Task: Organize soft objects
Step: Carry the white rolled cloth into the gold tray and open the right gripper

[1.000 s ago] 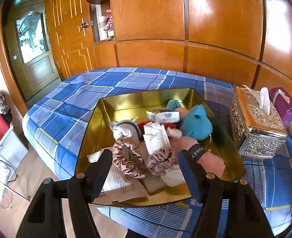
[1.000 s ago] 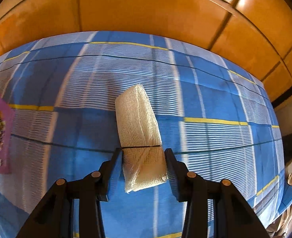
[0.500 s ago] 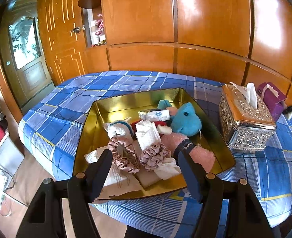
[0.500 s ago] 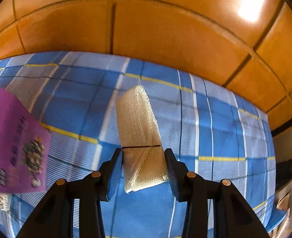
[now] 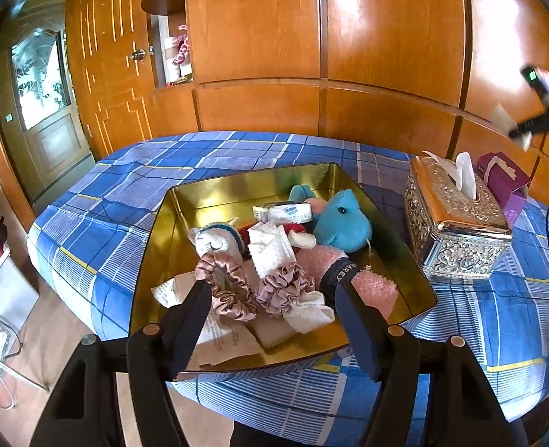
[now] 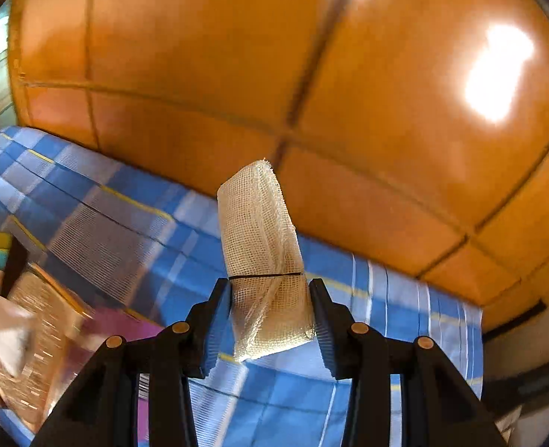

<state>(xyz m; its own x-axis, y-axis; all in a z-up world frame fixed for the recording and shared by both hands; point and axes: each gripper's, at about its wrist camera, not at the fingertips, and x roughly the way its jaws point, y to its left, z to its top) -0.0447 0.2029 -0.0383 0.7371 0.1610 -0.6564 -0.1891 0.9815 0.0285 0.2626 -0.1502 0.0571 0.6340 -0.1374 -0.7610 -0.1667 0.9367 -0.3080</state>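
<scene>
A home, likely a bedroom: wood-panelled wardrobe wall (image 5: 349, 37) behind a checked blue bedsheet (image 5: 125, 201), panelled door (image 5: 47, 111) to its left.

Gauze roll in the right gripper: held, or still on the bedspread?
Held, off the bedspread: the right gripper's fingers clamp the gauze roll near its lower end.

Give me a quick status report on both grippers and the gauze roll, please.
Right gripper shut on gauze roll, clear above the bedspread. Left gripper open, empty, over gold tray. Tissue box beside tray.
</scene>
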